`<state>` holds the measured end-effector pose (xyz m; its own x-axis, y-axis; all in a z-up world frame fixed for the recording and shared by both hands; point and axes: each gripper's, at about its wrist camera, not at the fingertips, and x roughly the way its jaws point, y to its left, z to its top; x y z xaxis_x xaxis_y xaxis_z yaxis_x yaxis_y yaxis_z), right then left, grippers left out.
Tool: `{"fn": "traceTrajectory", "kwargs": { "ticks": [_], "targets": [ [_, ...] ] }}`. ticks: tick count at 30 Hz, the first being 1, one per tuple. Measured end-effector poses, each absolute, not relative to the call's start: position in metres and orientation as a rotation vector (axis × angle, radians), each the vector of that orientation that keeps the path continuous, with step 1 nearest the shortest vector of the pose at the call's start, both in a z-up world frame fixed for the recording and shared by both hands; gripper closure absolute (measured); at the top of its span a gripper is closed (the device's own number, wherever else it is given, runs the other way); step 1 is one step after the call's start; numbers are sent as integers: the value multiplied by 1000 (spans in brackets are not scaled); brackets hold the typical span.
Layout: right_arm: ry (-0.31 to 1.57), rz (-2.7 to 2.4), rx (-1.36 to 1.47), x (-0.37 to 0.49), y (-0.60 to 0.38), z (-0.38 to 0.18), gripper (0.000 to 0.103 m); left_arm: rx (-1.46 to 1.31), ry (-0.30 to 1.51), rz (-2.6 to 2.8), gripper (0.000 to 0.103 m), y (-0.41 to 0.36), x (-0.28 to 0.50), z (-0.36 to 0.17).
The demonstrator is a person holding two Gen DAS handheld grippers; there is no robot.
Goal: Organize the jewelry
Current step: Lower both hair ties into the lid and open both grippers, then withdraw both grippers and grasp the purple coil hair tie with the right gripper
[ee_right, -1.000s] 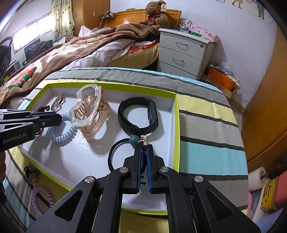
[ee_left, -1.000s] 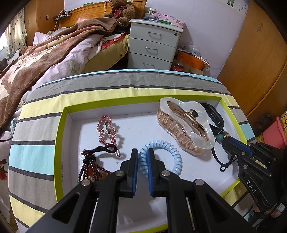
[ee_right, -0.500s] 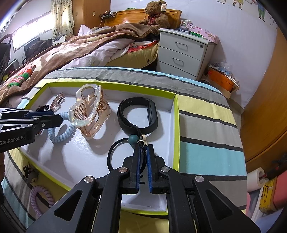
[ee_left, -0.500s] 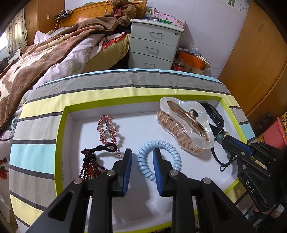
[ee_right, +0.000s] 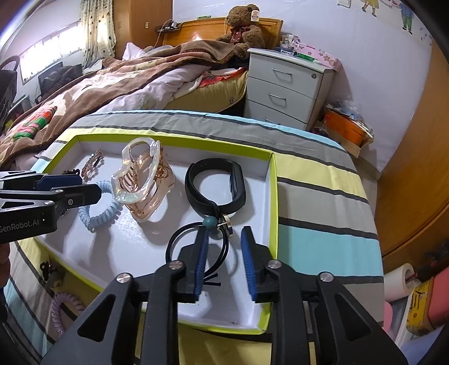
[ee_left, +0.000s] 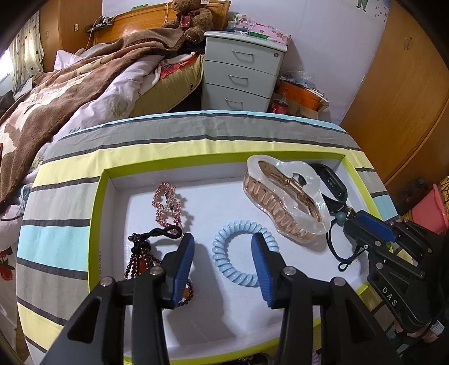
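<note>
— What sort of room is this?
— A bedroom. A bed with a honey-coloured wooden headboard stands against the pale lilac wall, under a rumpled brown fleece blanket.
— Anything on it?
— A brown teddy bear with a red bow sits up by the headboard.
— And beside the bed?
— A grey-white three-drawer nightstand, touching the mattress edge. Past it an orange plastic bin sits on the floor.
— The right side?
— Orange-brown wooden wardrobe panels.
— Light?
— Daylight through a window with spotted cream curtains at the far left.
</note>
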<state>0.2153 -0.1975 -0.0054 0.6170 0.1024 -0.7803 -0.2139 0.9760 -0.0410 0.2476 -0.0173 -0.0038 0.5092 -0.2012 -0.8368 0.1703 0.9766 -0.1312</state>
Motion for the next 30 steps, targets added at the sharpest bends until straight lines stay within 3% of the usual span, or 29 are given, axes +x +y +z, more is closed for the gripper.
{"fn": "traceTrajectory", "kwargs": {
  "ticks": [12,30],
  "targets": [
    [868,186,-117,207,-195,0,64,-35,995,-219,48,-20,241,3],
    [788,171,-69,161,-194,27,63,-57,896,-226,44,-8,191,37]
  ]
}}
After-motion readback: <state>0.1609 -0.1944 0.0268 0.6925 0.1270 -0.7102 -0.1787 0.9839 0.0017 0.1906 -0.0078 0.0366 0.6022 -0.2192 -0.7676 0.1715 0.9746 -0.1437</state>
